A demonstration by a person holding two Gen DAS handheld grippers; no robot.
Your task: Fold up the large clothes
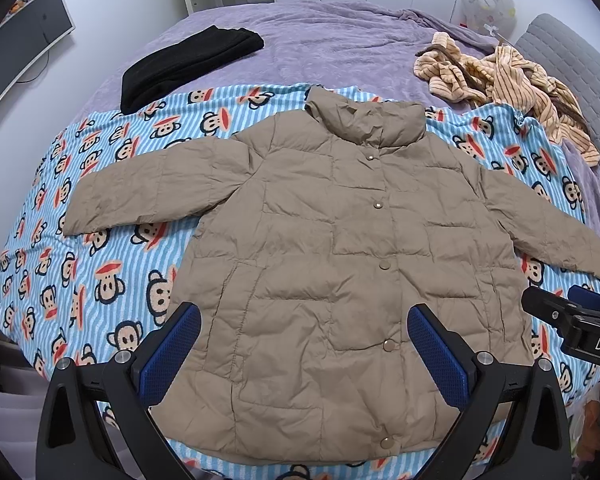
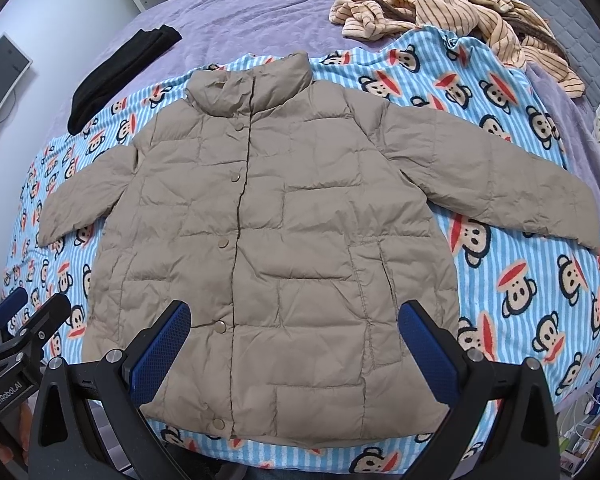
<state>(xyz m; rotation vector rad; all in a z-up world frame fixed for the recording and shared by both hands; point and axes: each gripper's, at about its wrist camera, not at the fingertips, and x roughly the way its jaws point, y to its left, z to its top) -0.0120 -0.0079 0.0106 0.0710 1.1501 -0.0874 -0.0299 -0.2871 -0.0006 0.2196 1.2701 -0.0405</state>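
Observation:
A tan quilted puffer jacket [image 1: 340, 248] lies flat, front up and snapped shut, with both sleeves spread, on a blue striped monkey-print blanket [image 1: 100, 248]. It also shows in the right wrist view [image 2: 284, 232], on the same blanket [image 2: 520, 272]. My left gripper [image 1: 304, 344] is open and empty, hovering over the jacket's lower hem. My right gripper [image 2: 294, 340] is open and empty, also above the lower hem. The right gripper shows at the right edge of the left wrist view [image 1: 572, 320]; the left gripper shows at the left edge of the right wrist view [image 2: 20, 328].
The blanket lies on a bed with a purple cover [image 1: 320, 40]. A folded black garment [image 1: 188, 64] lies at the back left. A crumpled orange striped garment [image 1: 508, 84] lies at the back right. A monitor [image 1: 20, 44] stands by the left wall.

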